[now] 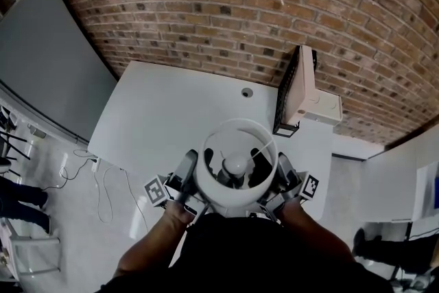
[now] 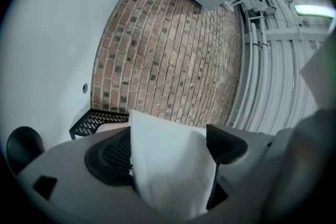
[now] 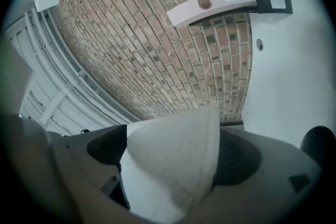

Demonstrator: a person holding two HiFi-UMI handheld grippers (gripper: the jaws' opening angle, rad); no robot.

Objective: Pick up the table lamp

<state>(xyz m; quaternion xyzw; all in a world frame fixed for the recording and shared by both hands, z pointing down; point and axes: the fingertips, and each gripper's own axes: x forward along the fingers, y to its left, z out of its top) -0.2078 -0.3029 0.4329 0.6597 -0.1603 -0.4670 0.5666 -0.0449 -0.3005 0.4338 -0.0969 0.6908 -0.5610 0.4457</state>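
Beyond the white table [image 1: 171, 113] and brick wall [image 1: 226, 3], the lamp [image 1: 236, 165] sits between the left gripper [image 1: 188, 180] and right gripper [image 1: 281, 180], each clamped on its shade [image 2: 168, 165].

lamp [image 1: 235, 165] base, stem: hidden under shade [image 1: 236, 201] | left gripper [image 1: 191, 178], right gripper [image 1: 281, 178] tips: hidden behind shade | shade bottom: cut off in both gripper views | table [image 1: 171, 113] near edge: covered by lamp, arms | person [image 1: 19, 201], left: cut off

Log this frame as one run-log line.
phase: two-gripper grasp | left gripper: shut on lamp shade | right gripper: shut on lamp shade | table: lamp contact unclear
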